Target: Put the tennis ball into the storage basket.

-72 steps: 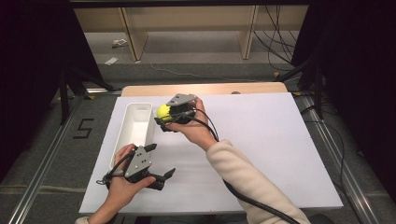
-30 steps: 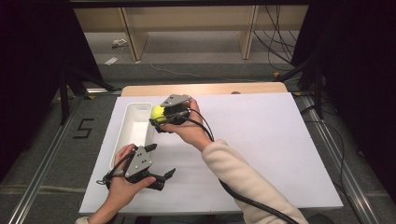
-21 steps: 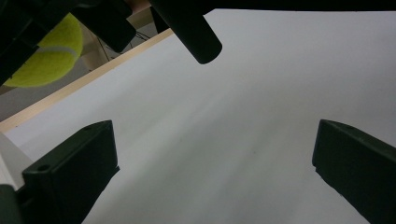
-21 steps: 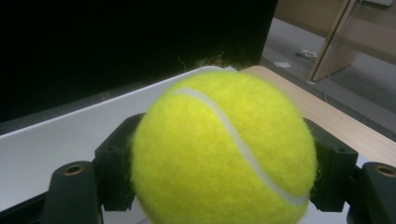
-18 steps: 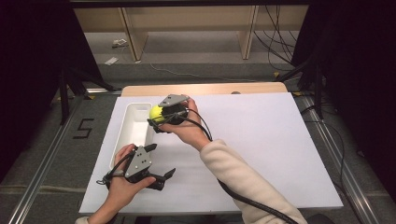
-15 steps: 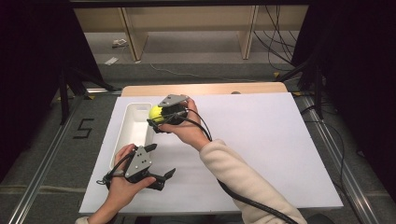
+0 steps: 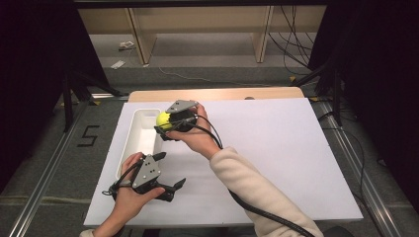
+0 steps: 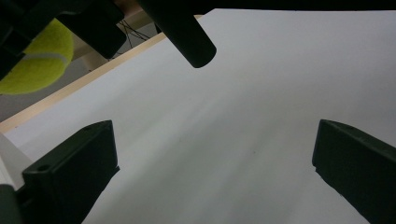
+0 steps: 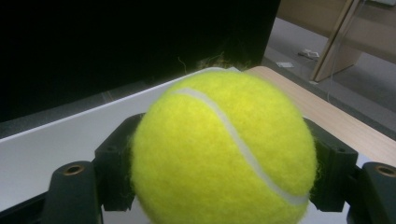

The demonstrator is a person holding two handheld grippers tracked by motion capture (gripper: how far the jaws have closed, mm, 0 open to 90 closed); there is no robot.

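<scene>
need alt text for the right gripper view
A yellow tennis ball sits clamped between the right gripper's two black jaws, close to the camera. Behind it lie a white surface, a wooden table edge and darkness.

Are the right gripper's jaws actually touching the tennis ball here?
Touching. The right gripper view shows the tennis ball pressed between both black jaws of the right gripper, with no gap on either side.

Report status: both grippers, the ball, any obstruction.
Right gripper shut on tennis ball, at the white bin's right rim. Left gripper open, idle near table edge. Nothing blocking the bin.
</scene>
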